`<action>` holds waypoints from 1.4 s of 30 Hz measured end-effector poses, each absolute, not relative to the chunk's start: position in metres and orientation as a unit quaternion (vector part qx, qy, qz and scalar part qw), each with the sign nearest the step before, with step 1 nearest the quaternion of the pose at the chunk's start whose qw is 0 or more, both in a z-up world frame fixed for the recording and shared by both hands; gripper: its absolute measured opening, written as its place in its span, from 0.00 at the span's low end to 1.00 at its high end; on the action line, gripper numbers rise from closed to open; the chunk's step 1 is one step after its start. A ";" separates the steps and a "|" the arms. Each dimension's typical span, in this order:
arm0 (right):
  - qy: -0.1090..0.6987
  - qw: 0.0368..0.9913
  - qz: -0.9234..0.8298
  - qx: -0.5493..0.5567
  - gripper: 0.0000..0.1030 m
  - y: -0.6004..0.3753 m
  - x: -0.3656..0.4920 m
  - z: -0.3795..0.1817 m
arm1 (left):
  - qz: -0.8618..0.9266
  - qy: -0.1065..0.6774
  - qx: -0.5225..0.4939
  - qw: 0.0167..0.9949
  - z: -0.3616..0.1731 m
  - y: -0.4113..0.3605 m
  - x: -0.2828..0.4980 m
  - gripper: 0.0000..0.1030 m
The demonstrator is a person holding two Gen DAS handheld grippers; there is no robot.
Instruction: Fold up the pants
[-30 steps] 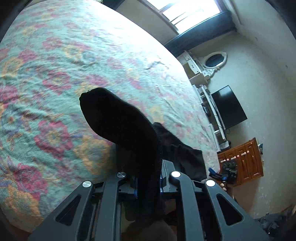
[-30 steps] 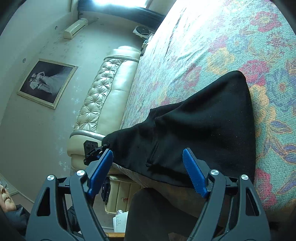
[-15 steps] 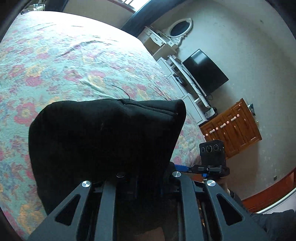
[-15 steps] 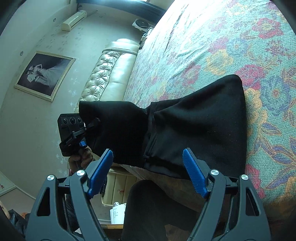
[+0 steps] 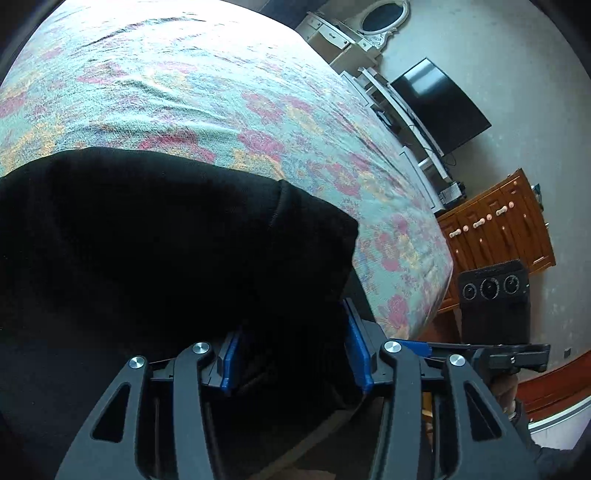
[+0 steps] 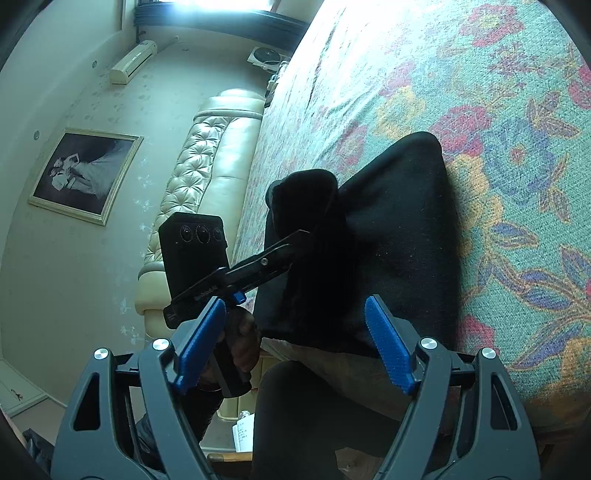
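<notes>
The black pants [image 6: 399, 236] lie folded at the near edge of the flowered bed [image 6: 498, 92]. In the left wrist view the pants [image 5: 166, 251] fill the lower left. My left gripper [image 5: 291, 354] has its blue pads spread apart, with a bunched fold of the cloth lying loose between them. From the right wrist view the left gripper [image 6: 310, 236] reaches over the folded-over end of the pants. My right gripper [image 6: 295, 332] is open and empty, just short of the pants' near edge.
A cream tufted headboard [image 6: 199, 177] stands left of the bed. A framed picture [image 6: 85, 173] hangs on the wall. A TV [image 5: 439, 107], a white dresser with mirror [image 5: 354, 33] and a wooden cabinet [image 5: 498, 229] stand beyond the bed's far side.
My left gripper carried the pant end across and laid it onto the rest of the pants, then its jaws opened. My right gripper stayed open and nearly still.
</notes>
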State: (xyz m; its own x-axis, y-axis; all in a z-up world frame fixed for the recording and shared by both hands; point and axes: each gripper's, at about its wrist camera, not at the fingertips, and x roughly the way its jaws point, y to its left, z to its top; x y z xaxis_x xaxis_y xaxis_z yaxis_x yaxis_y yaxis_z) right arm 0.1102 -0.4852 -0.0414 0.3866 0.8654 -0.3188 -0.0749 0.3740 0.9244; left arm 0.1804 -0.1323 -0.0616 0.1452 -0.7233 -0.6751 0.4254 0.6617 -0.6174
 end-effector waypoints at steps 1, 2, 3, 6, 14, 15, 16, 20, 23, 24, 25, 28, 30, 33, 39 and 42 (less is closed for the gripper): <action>0.439 0.702 0.336 0.449 0.76 -0.486 0.110 -0.040 | -0.392 0.521 -0.148 0.744 -0.054 -0.130 0.178 0.52; 0.438 0.703 0.336 0.448 0.76 -0.486 0.109 -0.039 | -0.399 0.511 -0.151 0.747 -0.045 -0.127 0.176 0.58; 0.438 0.707 0.334 0.444 0.76 -0.486 0.110 -0.037 | -0.404 0.498 -0.153 0.752 -0.035 -0.123 0.172 0.62; 0.444 0.724 0.328 0.414 0.78 -0.481 0.111 -0.031 | -0.395 0.452 -0.145 0.786 -0.009 -0.097 0.158 0.73; 0.478 0.750 0.273 0.367 0.78 -0.458 0.137 -0.035 | -0.223 0.389 -0.074 0.891 -0.010 0.007 0.130 0.81; 0.487 0.752 0.262 0.360 0.78 -0.454 0.142 -0.037 | -0.206 0.397 -0.082 0.891 -0.018 0.021 0.130 0.81; 0.493 0.750 0.259 0.358 0.78 -0.450 0.147 -0.040 | -0.198 0.406 -0.100 0.887 -0.027 0.034 0.131 0.81; 0.514 0.740 0.266 0.343 0.80 -0.421 0.157 -0.045 | -0.172 0.422 -0.166 0.874 -0.051 0.071 0.131 0.81; 0.524 0.737 0.278 0.322 0.66 -0.402 0.161 -0.044 | -0.169 0.431 -0.197 0.864 -0.062 0.080 0.134 0.81; 0.531 0.736 0.282 0.311 0.57 -0.396 0.162 -0.045 | -0.167 0.436 -0.203 0.861 -0.065 0.082 0.136 0.81; 0.538 0.737 0.278 0.299 0.40 -0.392 0.163 -0.046 | -0.167 0.440 -0.209 0.857 -0.067 0.083 0.137 0.81; 0.553 0.738 0.269 0.276 0.15 -0.387 0.165 -0.050 | -0.175 0.447 -0.215 0.851 -0.071 0.080 0.137 0.81; 0.545 0.737 0.275 0.289 0.14 -0.392 0.163 -0.047 | -0.182 0.446 -0.207 0.852 -0.070 0.076 0.137 0.81; 0.523 0.742 0.292 0.303 0.13 -0.404 0.159 -0.032 | -0.190 0.438 -0.194 0.857 -0.065 0.072 0.134 0.81; 0.499 0.758 0.290 0.304 0.13 -0.438 0.147 -0.010 | -0.201 0.437 -0.200 0.854 -0.065 0.065 0.132 0.81; 0.503 0.757 0.275 0.314 0.13 -0.457 0.145 -0.018 | -0.209 0.439 -0.196 0.852 -0.067 0.058 0.131 0.81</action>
